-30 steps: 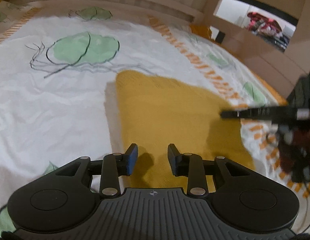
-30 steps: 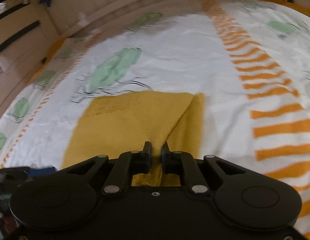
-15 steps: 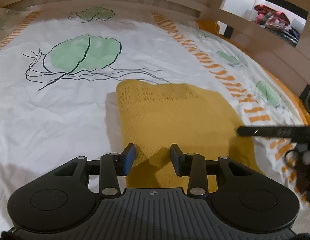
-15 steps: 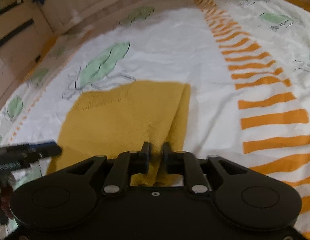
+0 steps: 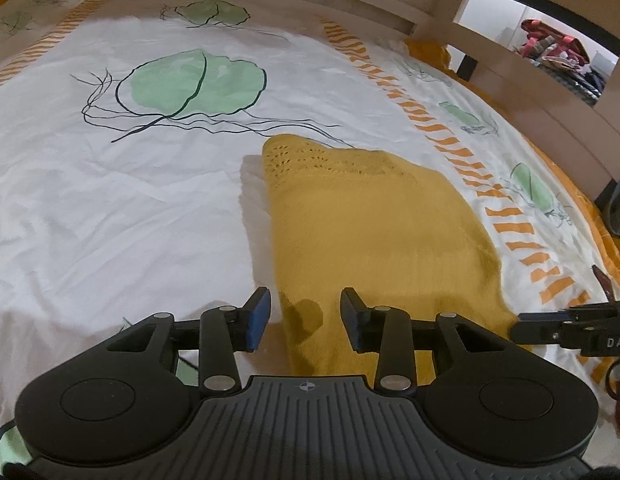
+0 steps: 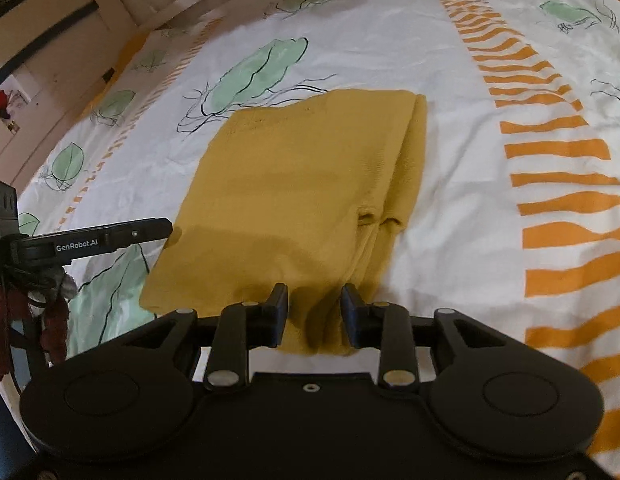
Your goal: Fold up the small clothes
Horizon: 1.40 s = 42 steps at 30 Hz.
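Right wrist view: we see the yellow knit garment [image 6: 293, 184] folded flat on the bed sheet [image 6: 450, 52]. Right gripper [image 6: 314, 312] fingers just opened, cloth's near edge between them, not pinched. Left gripper [image 5: 303, 318] fingers apart over garment's near-left edge.

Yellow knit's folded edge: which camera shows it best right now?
The right wrist view: the yellow knit shows its doubled layers along the right side, clear of the open right claw. The left wrist view shows mainly its flat top and eyelet hem.
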{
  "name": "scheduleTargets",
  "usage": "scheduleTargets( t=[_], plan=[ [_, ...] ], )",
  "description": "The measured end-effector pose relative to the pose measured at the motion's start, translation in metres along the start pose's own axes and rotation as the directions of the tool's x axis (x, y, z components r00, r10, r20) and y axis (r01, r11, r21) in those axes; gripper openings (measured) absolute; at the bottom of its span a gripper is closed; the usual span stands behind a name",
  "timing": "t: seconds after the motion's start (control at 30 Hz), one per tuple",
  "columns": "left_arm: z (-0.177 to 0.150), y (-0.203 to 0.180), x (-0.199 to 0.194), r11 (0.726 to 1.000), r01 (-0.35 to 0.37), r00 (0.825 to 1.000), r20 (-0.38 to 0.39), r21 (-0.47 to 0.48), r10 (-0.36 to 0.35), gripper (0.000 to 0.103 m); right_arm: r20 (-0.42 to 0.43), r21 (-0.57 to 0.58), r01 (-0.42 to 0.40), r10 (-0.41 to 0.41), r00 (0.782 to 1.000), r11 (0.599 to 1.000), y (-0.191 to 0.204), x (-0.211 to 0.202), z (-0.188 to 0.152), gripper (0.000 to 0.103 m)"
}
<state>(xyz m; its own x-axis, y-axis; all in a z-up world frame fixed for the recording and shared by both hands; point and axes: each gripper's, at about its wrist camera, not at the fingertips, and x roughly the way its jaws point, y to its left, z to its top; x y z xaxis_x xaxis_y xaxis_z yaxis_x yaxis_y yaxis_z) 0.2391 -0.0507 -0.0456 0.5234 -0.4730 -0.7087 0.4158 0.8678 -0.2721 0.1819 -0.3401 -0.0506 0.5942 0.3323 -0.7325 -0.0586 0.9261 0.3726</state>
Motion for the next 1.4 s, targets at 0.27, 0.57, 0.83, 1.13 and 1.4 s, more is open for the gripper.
scheduleTargets(
  t=[0.27, 0.57, 0.83, 1.13, 1.4],
  plan=[
    [-0.003, 0.003, -0.002, 1.0, 0.004, 1.0, -0.007, -0.022, -0.004, 0.037, -0.019, -0.035, 0.015, -0.016, 1.0, 0.999, 0.008, 0.004, -0.006, 0.01],
    [-0.004, 0.005, 0.003, 0.997, 0.031, 0.999, -0.031, -0.064, -0.033, 0.038, -0.068, -0.091, 0.089, -0.096, 0.993, 0.992, 0.006, 0.009, -0.009, 0.009],
    [-0.012, 0.012, 0.015, 0.987, 0.077, 0.991, -0.093, -0.139, -0.091, 0.038, 0.091, 0.017, 0.046, -0.047, 0.995, 0.999, -0.012, -0.012, 0.018, 0.084],
    [-0.014, 0.006, 0.032, 0.971, 0.137, 0.982, -0.102, -0.194, -0.159, 0.046, 0.111, 0.234, -0.075, 0.05, 0.993, 0.969, -0.076, 0.043, 0.065, 0.083],
    [-0.009, -0.001, 0.053, 0.947, 0.225, 0.965, -0.081, -0.231, -0.249, 0.047, 0.148, 0.21, -0.177, 0.148, 0.978, 0.962, -0.088, 0.08, 0.068, 0.085]
  ],
)
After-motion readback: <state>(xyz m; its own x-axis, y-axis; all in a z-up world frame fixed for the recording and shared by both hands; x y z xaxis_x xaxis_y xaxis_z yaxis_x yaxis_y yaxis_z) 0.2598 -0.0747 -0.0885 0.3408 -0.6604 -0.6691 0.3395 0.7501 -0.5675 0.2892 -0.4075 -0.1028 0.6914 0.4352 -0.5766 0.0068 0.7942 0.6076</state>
